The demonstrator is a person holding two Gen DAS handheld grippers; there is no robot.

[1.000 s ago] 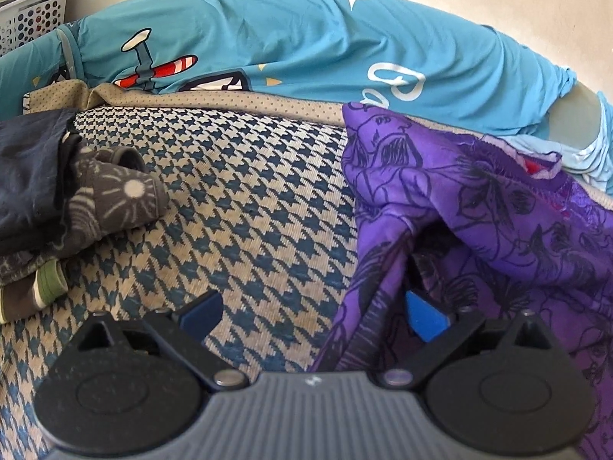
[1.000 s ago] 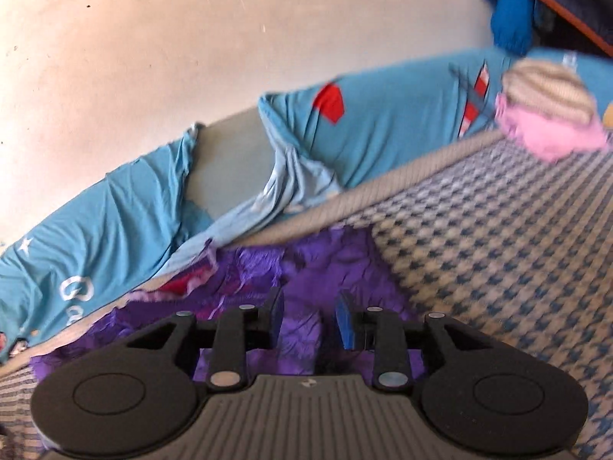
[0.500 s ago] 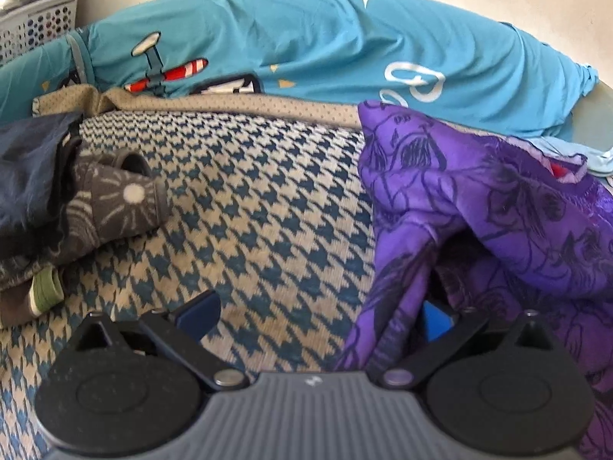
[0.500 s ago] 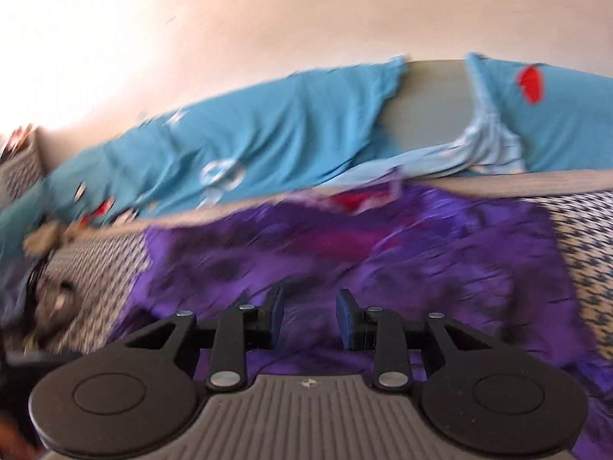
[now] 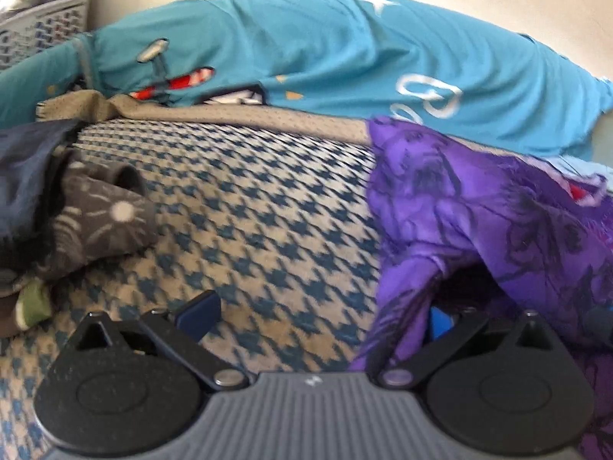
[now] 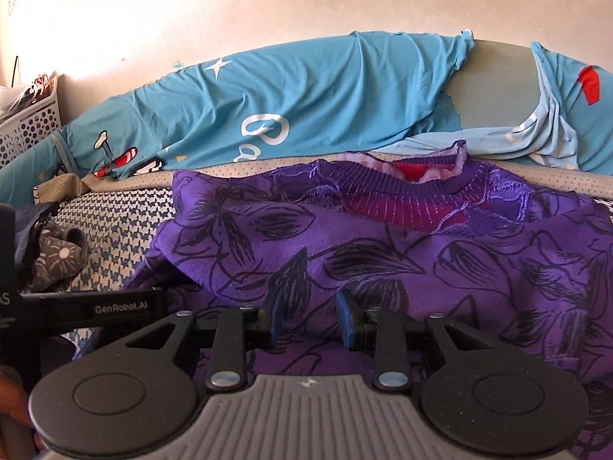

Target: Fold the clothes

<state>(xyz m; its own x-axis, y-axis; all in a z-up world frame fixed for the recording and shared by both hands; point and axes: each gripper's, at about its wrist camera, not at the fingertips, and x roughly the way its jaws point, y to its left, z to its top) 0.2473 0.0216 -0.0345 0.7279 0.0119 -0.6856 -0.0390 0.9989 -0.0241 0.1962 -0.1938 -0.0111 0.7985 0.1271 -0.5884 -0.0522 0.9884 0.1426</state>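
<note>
A purple garment (image 6: 383, 253) with black flower print lies spread on the houndstooth bed cover (image 5: 249, 211), its ribbed neckline (image 6: 402, 188) at the far side. My right gripper (image 6: 310, 318) hovers low over the garment's near part, jaws a narrow gap apart with nothing pinched between them. My left gripper (image 5: 320, 318) stands wide open at the purple garment's (image 5: 479, 222) left edge. A fold of the cloth drapes over its right finger (image 5: 438, 324), and its left finger (image 5: 199, 312) is over bare cover. The left gripper's body (image 6: 115, 306) shows in the right wrist view.
Teal bedding (image 6: 306, 107) with plane print runs along the wall behind. A pile of dark clothes and a grey patterned piece (image 5: 103, 222) lies at the left. A white perforated basket (image 6: 27, 122) stands far left. A hand (image 6: 11, 402) shows at the lower left.
My right gripper has swung left and rolled level, from facing the bed's right side to facing the garment's neckline. The left gripper has hardly moved, and the fold still covers its right finger.
</note>
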